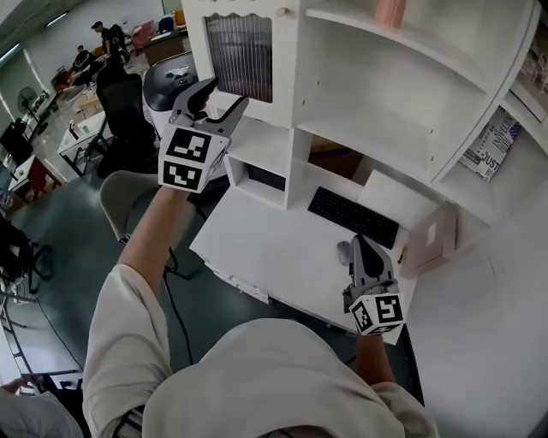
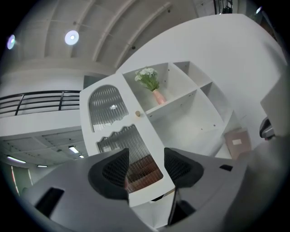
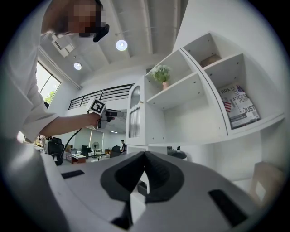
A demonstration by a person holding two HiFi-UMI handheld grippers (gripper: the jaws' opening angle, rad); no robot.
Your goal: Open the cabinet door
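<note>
The white cabinet door has ribbed glass panels and a small round knob by its right edge. It looks flush with the cabinet front. My left gripper is raised at the door's lower left and is open, holding nothing. In the left gripper view the door's lower glass panel shows through the gap of the left gripper, and the knob lies above it. My right gripper hangs low over the white desk, shut and empty; its closed jaws point toward the shelves.
A black keyboard and a mouse lie on the desk by the right gripper. A beige box leans at the right. Open shelves hold a pink vase and a magazine. A black office chair stands left.
</note>
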